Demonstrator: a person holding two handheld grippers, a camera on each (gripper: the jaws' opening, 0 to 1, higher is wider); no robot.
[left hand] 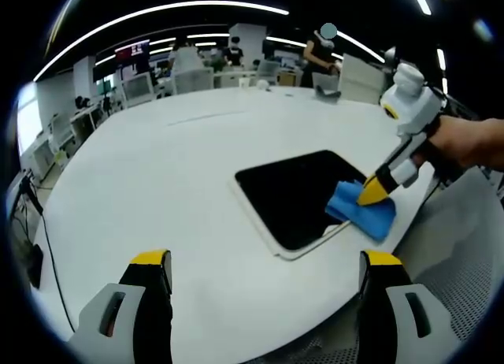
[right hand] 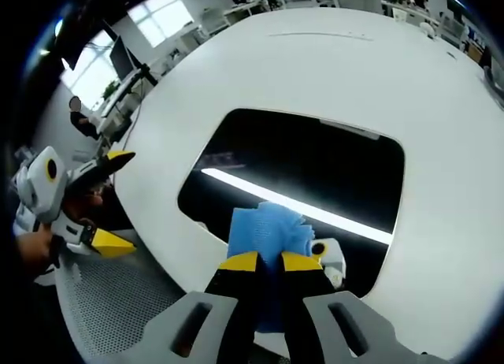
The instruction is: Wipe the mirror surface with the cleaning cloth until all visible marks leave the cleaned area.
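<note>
On the white round table (left hand: 157, 191), the right gripper (right hand: 269, 261) pinches a soft, light blue cleaning cloth (right hand: 268, 228) against the dark glossy, fragile mirror (right hand: 307, 175); the left gripper (left hand: 264, 261) hovers wide open, empty.

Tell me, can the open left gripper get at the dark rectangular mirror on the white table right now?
Probably yes: the left gripper hangs open over bare white table, with nothing between it and the mirror.
</note>
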